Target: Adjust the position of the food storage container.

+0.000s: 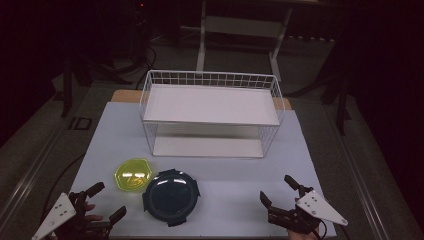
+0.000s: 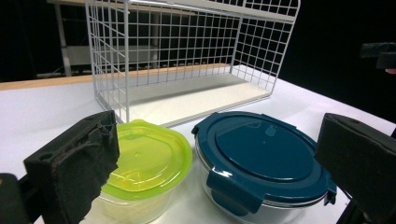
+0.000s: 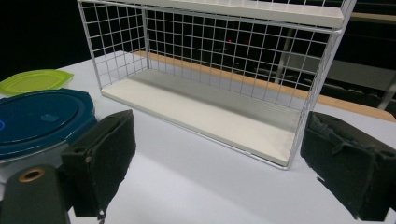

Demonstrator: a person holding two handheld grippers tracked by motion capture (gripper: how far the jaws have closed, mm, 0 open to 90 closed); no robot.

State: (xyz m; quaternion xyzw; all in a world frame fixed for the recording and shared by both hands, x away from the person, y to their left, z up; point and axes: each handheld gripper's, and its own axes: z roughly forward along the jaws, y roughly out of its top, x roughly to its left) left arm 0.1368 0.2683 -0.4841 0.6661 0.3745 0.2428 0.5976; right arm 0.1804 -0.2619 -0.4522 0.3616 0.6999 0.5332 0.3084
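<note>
Low in the middle of the high view, on the white table (image 1: 225, 165), sits the blue-lidded container (image 1: 170, 196), round with four clip tabs on its rim, so it has no long axis; it stands upright, lid facing up. Touching it, or very nearly so, at its upper left is the yellow-green container (image 1: 133, 174), smaller, with a rounded many-sided lid, also upright. In the left gripper view both show clear, see-through walls under glossy plastic lids, the yellow-green one at lower left and the blue one just right of it. At the bottom left corner of the high view the left gripper (image 1: 106, 201) has its jaws spread wide with nothing between them, aimed up and right toward the two containers and near them. At the bottom right the right gripper (image 1: 280, 192) is likewise released and empty, well apart from the blue lid, with bare table between. Its dark foam pads look rough and worn in the right gripper view. Above centre stands the white wire rack (image 1: 212, 112), a two-level grid-walled shelf whose long axis runs left to right across the frame, its front side open. A broad strip of free table lies between rack and containers.
</note>
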